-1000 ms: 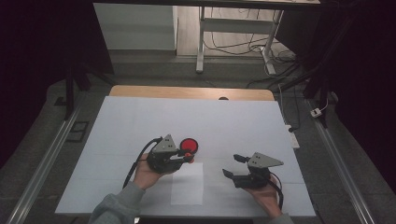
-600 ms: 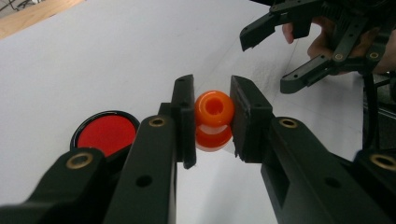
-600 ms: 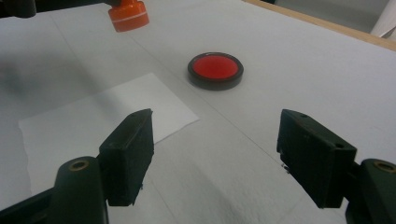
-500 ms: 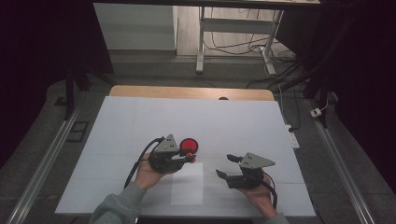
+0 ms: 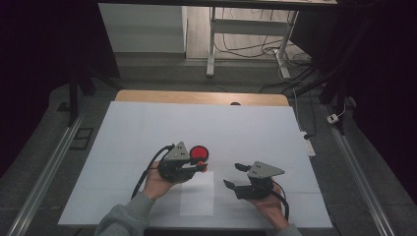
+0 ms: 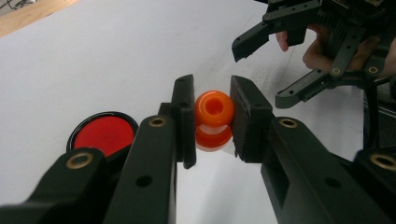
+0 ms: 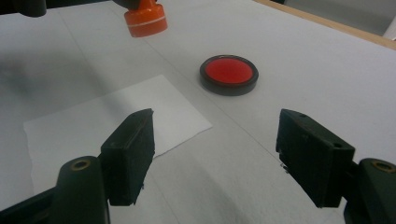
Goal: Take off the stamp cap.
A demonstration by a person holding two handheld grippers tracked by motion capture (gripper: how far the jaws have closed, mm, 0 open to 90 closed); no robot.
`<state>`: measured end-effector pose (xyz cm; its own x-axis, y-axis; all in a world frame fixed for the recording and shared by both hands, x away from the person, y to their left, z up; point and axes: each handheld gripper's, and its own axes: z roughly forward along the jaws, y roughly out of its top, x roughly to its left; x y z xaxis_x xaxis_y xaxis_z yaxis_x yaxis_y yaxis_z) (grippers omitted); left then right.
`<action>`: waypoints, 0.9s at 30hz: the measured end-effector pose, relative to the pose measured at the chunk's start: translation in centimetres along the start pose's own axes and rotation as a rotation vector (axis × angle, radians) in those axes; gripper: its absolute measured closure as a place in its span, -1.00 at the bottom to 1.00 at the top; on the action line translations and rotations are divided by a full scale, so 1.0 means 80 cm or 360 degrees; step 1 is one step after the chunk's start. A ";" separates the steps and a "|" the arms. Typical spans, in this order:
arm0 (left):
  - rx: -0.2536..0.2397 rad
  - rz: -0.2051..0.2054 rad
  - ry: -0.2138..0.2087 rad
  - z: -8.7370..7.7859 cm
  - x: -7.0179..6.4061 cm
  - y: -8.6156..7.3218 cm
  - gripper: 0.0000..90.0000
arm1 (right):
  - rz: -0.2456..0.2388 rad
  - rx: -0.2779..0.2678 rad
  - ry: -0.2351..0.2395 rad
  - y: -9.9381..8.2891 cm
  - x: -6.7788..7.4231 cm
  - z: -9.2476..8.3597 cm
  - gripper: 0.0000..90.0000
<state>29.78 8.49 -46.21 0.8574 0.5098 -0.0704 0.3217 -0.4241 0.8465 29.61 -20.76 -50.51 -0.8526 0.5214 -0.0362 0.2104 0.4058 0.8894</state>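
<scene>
**Stamp in the grip, paper waiting**

Left tongs (image 6: 212, 116) are clamped tight on the orange stamp (image 6: 213, 120), pads squeezing its knobbed handle from both sides, and it hangs clear above the counter (image 5: 147, 128). In the right gripper view you can see that stamp's flat face pointing down, with nothing under it yet but bare white surface. Right tongs (image 7: 215, 154) stand wide apart, nothing between them, hovering low over the near corner of the paper (image 7: 112, 121). They look free to help, perhaps to pin the sheet.

Just beside the stamp, on the far side of the left hand (image 5: 157, 182) in the high view, sits the red ink pad (image 5: 199, 153), lid off, close but not touching. The paper lies flat between the two hands, near the front edge.

My read: this is the carry between pad and paper, though whether the face is inked I can't tell. Next, the stamp needs to swing over the sheet, level out, and come straight down with a firm press.
</scene>
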 end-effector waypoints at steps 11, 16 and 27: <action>-0.0002 -0.0008 0.0002 -0.001 0.001 0.000 0.61 | -0.0029 0.0007 0.0050 0.006 0.013 0.015 -0.37; 0.0002 -0.0012 -0.0002 0.000 0.003 0.000 0.61 | -0.0045 0.0016 0.0073 0.009 0.020 0.025 -0.37; 0.0004 -0.0015 -0.0006 0.001 0.000 0.000 0.61 | -0.0074 0.0016 0.0109 0.015 0.034 0.038 -0.36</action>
<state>29.85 8.44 -46.24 0.8560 0.5107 -0.0803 0.3307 -0.4214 0.8444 29.04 -16.57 -50.96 -0.8922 0.4492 -0.0460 0.1741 0.4362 0.8829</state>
